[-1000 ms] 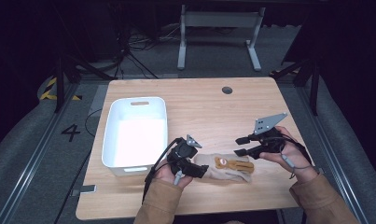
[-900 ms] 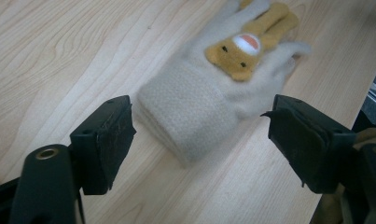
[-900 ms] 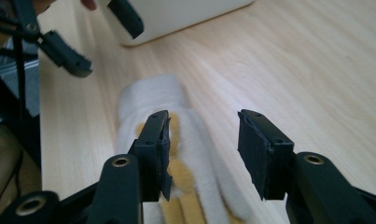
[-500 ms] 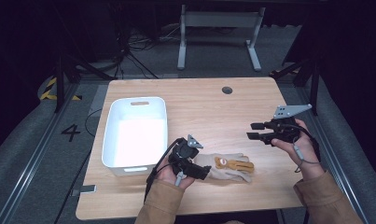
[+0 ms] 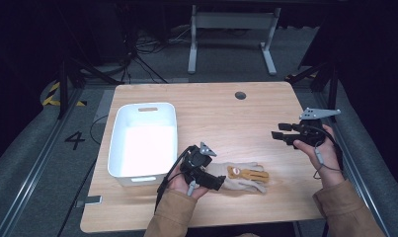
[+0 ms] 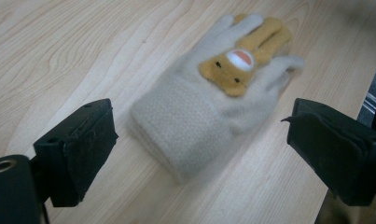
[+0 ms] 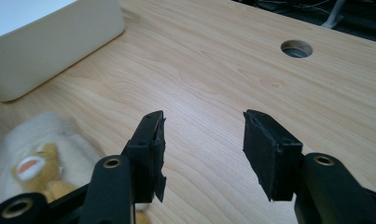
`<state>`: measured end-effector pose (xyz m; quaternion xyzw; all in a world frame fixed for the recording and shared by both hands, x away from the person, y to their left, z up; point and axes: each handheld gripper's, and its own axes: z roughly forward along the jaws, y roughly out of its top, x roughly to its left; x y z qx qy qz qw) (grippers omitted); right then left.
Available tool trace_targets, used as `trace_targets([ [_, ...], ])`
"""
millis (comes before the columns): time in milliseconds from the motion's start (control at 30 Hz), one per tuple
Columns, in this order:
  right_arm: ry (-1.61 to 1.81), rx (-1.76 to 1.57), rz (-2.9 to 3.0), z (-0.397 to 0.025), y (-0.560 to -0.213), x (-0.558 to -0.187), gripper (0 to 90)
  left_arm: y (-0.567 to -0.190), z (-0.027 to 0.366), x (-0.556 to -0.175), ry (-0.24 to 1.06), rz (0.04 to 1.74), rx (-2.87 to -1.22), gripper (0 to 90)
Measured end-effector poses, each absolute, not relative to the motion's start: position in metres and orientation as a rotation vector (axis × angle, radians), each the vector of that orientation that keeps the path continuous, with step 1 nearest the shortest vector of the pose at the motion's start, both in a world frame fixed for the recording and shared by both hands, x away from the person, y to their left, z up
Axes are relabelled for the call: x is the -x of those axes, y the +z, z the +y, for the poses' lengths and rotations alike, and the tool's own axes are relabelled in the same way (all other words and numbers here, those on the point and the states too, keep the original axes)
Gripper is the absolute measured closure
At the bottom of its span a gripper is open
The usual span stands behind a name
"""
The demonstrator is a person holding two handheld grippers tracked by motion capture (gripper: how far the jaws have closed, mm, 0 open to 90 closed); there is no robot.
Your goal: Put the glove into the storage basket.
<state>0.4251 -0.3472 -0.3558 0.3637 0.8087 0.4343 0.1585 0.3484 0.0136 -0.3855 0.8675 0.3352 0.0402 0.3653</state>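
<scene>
The empty white rectangular plastic bin [image 5: 143, 139] serves as landmark. Just right of its near corner, the left gripper [image 6: 199, 154] stands with jaws wide apart, flanking the cuff of a cream fleece glove [image 6: 209, 98] without touching it. The glove lies flat on the light wooden table [image 5: 221, 113], fingers pointing away from the bin, bearing an orange-brown bear appliqué. Well right of the bin, the right gripper [image 7: 202, 154] hangs moderately open, holding nothing. Judged progress: glove ungrasped; any placing in the bin remains.
</scene>
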Motion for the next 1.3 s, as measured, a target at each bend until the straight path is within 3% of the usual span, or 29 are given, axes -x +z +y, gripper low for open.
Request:
trace_targets([
  [300,1.240,-1.088,2.299,-0.362,-0.370,-0.437,46.3,-0.390,0.012,-0.352,0.092,0.813,-2.208,0.0],
  [1300,1.224,-1.165,2.304,-0.379,-0.397,-0.452,45.8,-0.422,-0.006,-0.367,0.066,0.626,-2.209,0.0],
])
